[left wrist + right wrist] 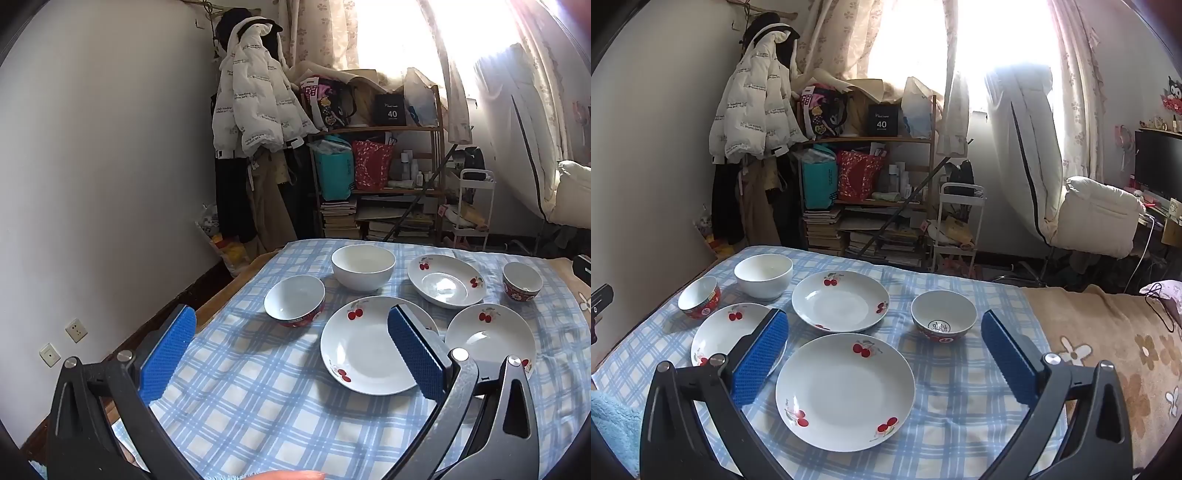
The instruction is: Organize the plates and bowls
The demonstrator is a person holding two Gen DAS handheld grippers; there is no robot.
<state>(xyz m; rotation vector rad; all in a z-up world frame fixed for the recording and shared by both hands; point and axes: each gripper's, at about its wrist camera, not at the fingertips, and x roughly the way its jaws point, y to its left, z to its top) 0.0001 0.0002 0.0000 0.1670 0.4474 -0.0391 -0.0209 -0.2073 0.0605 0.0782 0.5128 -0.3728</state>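
Three white cherry-print plates and three bowls lie on a blue checked cloth. In the left wrist view my left gripper is open and empty above the cloth, with a red-sided bowl, a plain white bowl and a near plate ahead. Two more plates and a small red bowl lie to the right. In the right wrist view my right gripper is open and empty over the nearest plate; a red bowl stands ahead right.
The cloth covers a low surface with a beige flowered blanket to the right. A wall runs along the left. A cluttered shelf and hanging white jacket stand behind. A blue towel lies at the near left.
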